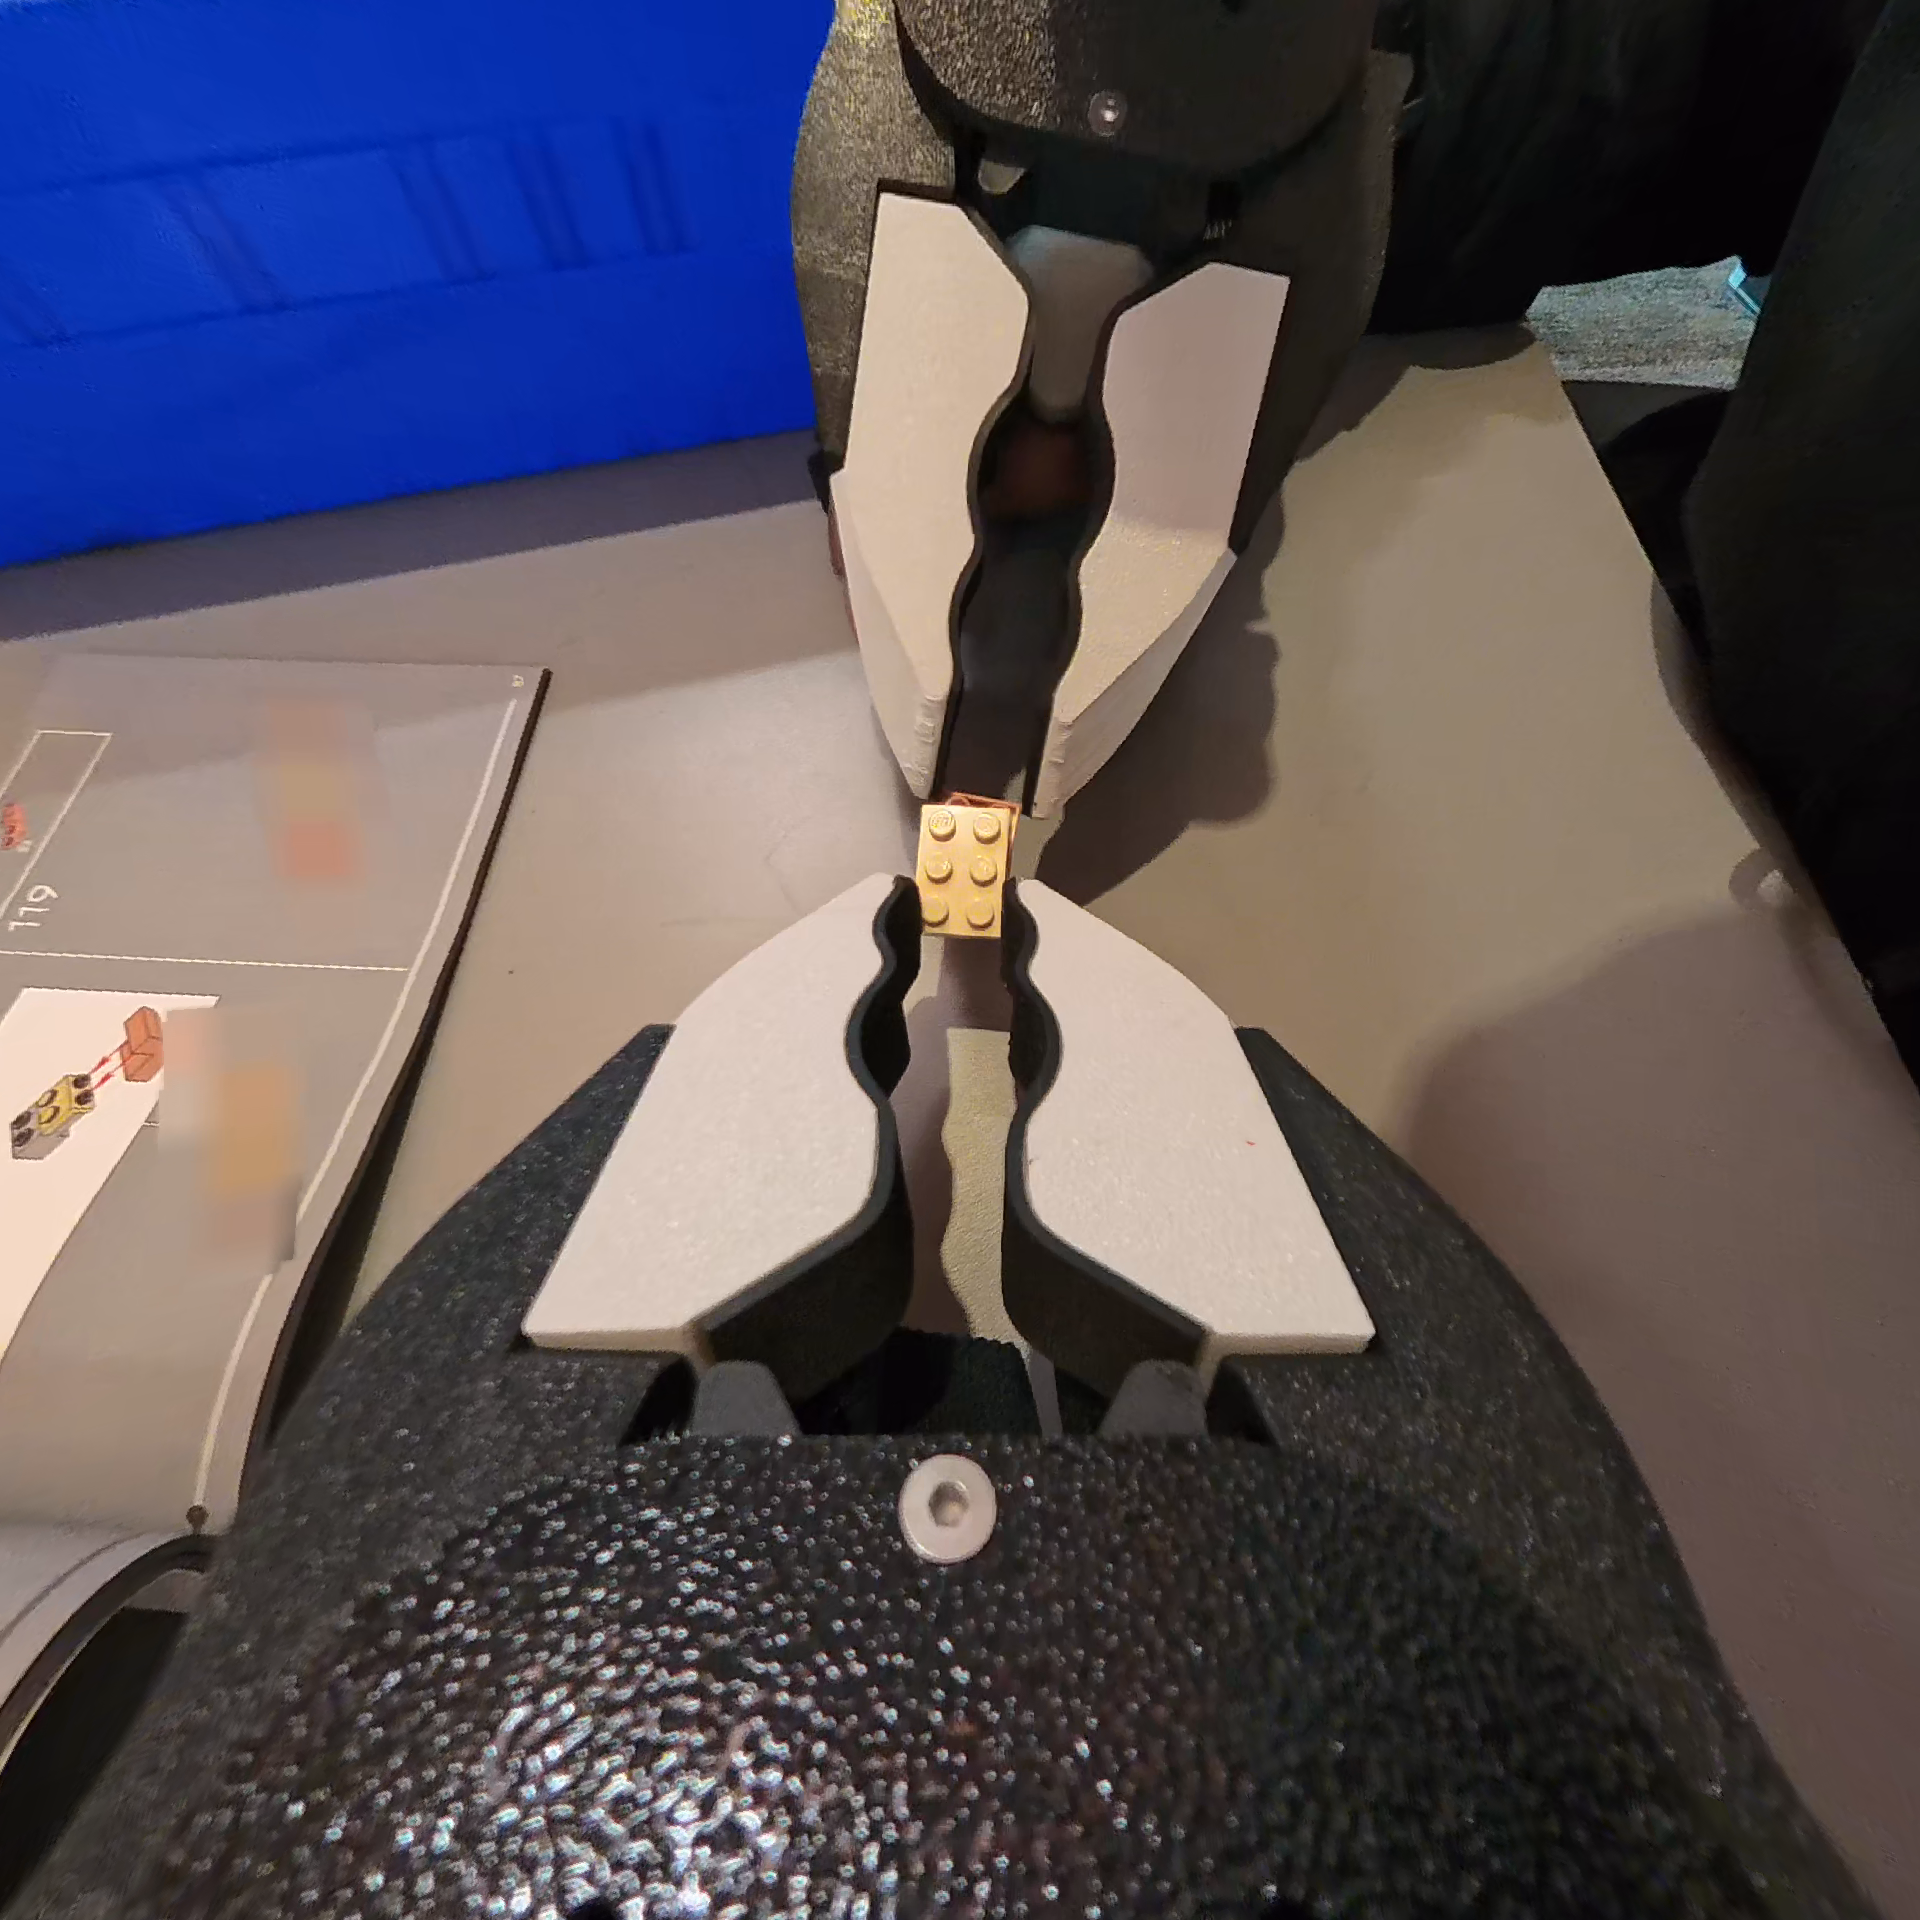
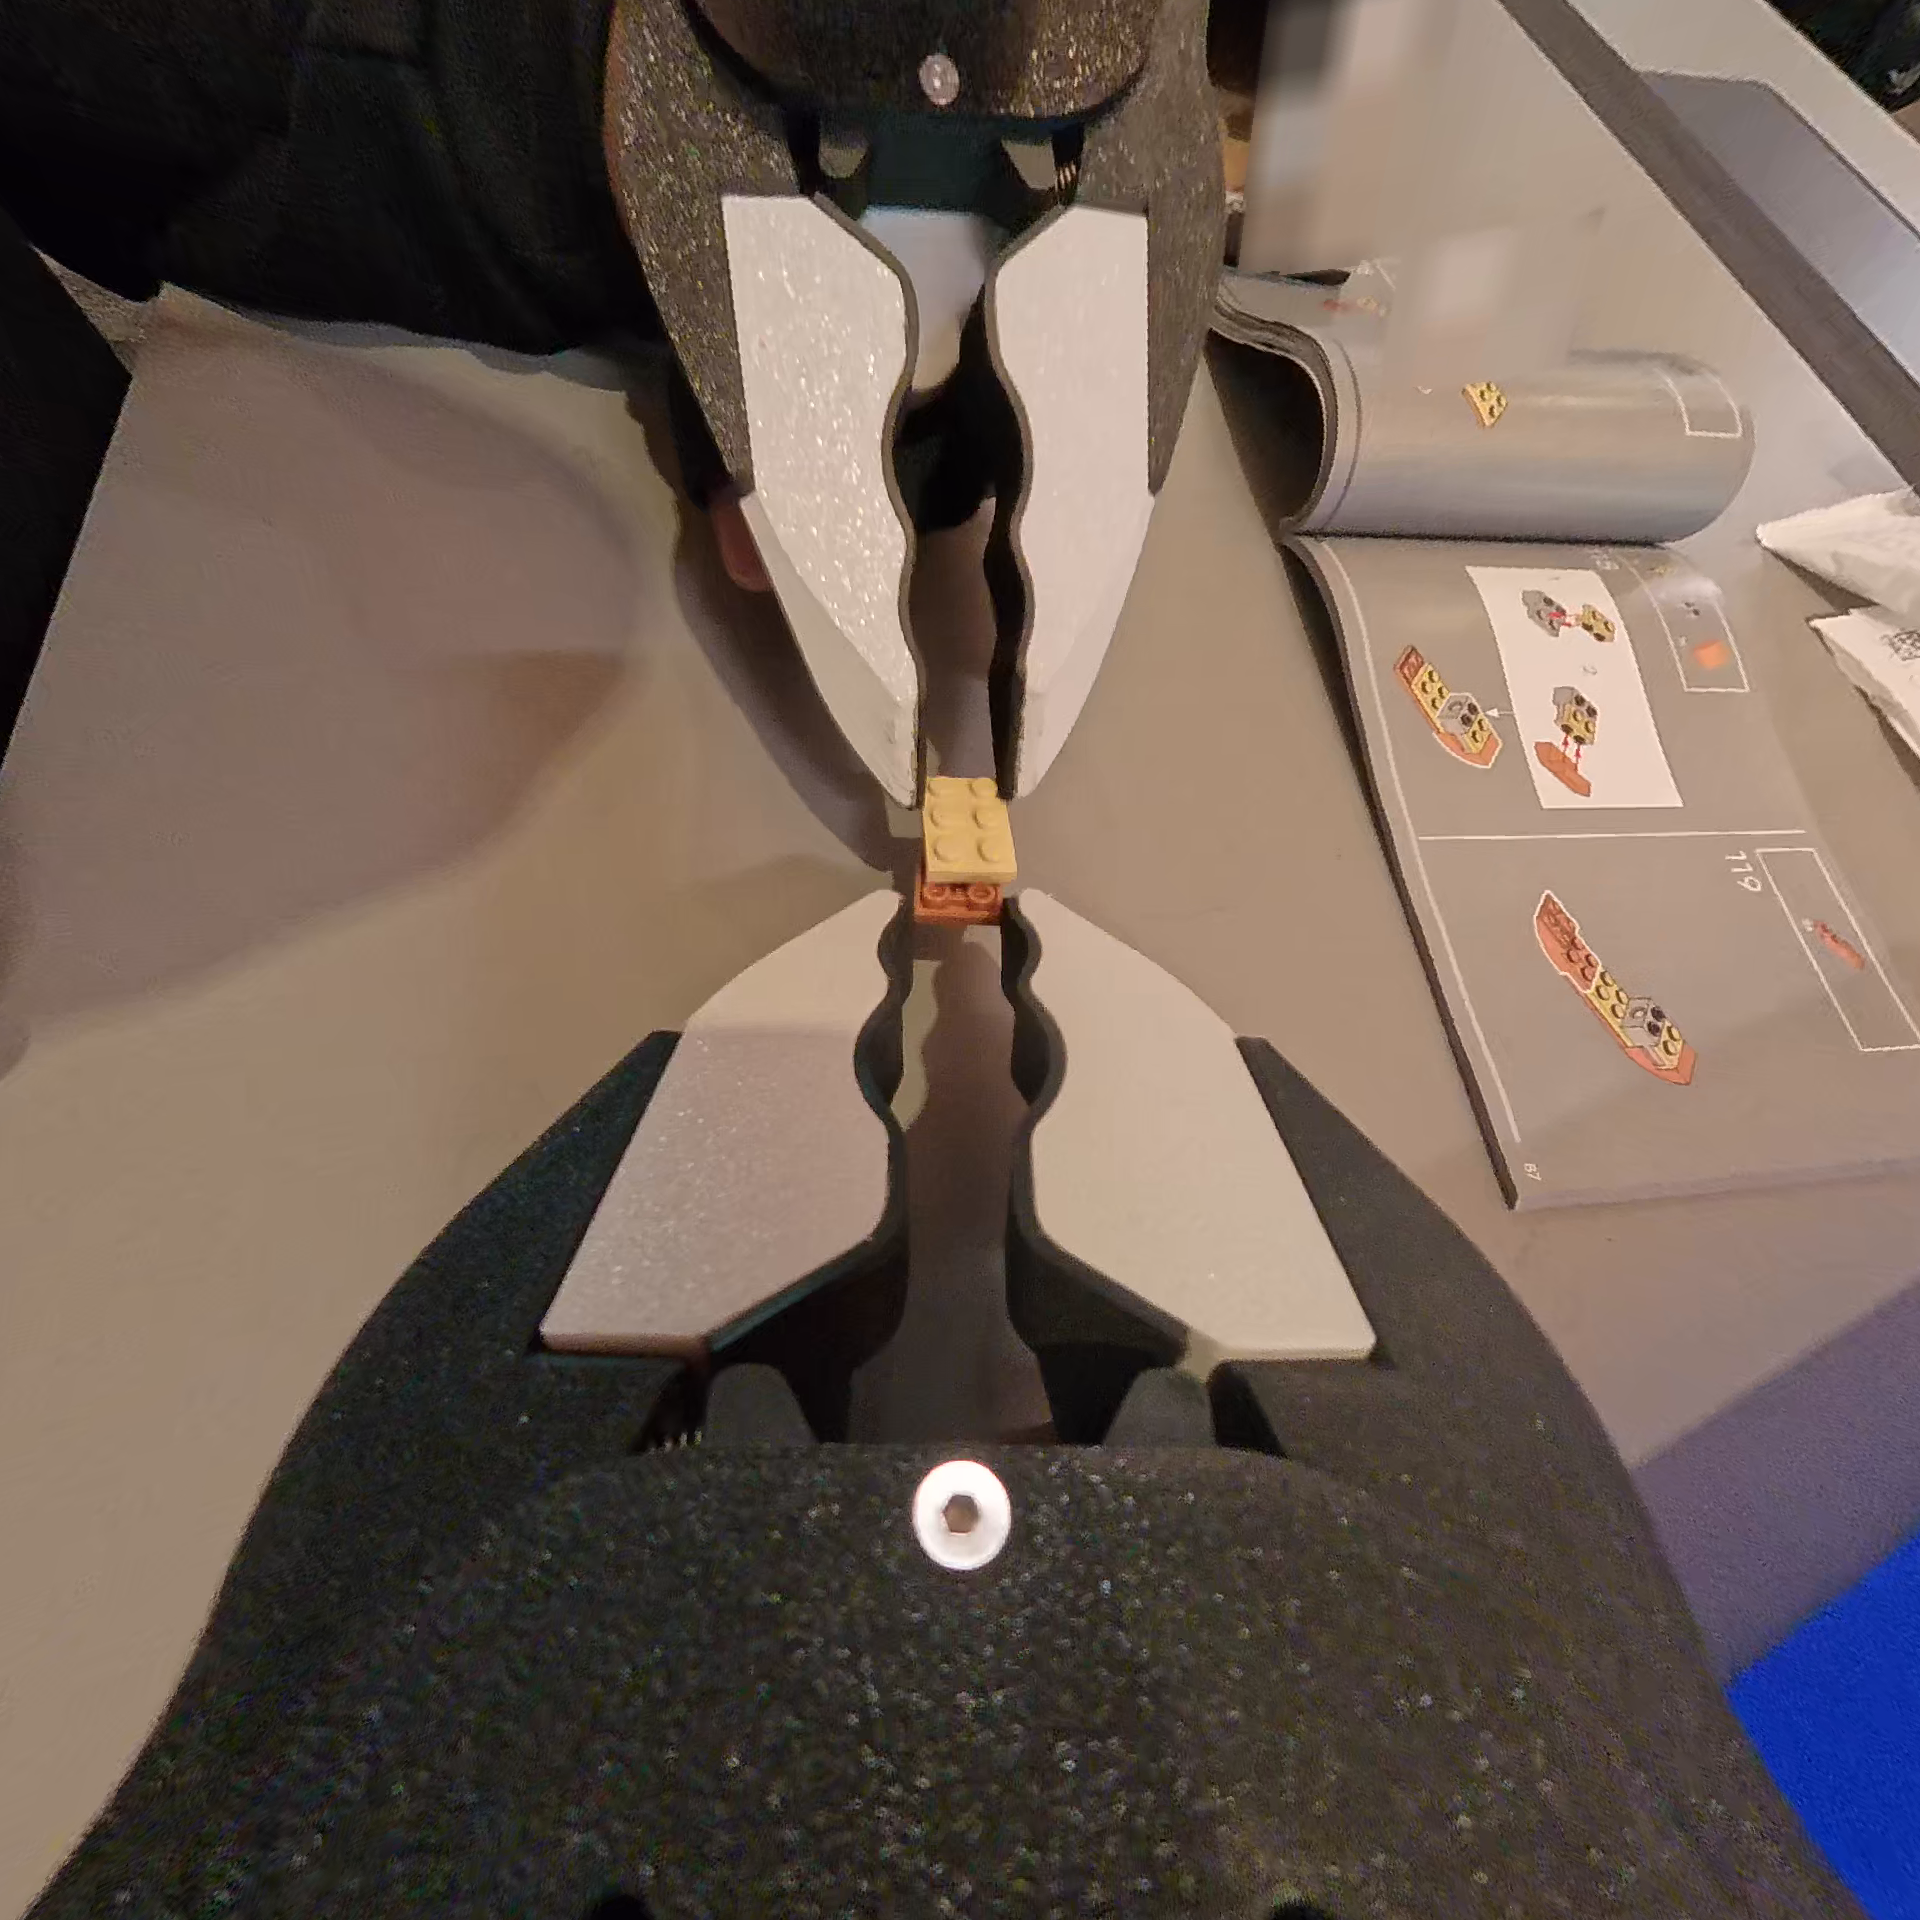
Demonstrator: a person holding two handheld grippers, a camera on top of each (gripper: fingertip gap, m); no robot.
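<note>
My two grippers face each other tip to tip above the grey table (image 1: pixel 1455 935). My left gripper (image 1: pixel 961 909) is shut on the near end of a tan studded plate (image 1: pixel 963 871), its pads pressing on the plate's two long sides. A brown brick (image 1: pixel 977 800) sits under the plate's far end, at the tips of the right gripper (image 1: pixel 987 795). In the right wrist view my right gripper (image 2: pixel 958 906) is shut on the brown brick (image 2: pixel 958 902). The tan plate (image 2: pixel 968 840) lies on top of it and reaches into the left gripper (image 2: pixel 966 784).
An open instruction booklet (image 1: pixel 260 935) lies on the table beside the grippers and also shows in the right wrist view (image 2: pixel 1610 831). White bags (image 2: pixel 1860 551) lie past it. A blue surface (image 1: pixel 416 260) borders the table. A person in dark clothing (image 2: pixel 312 156) is behind the grippers. Left and right tips are no more than a few centimetres apart.
</note>
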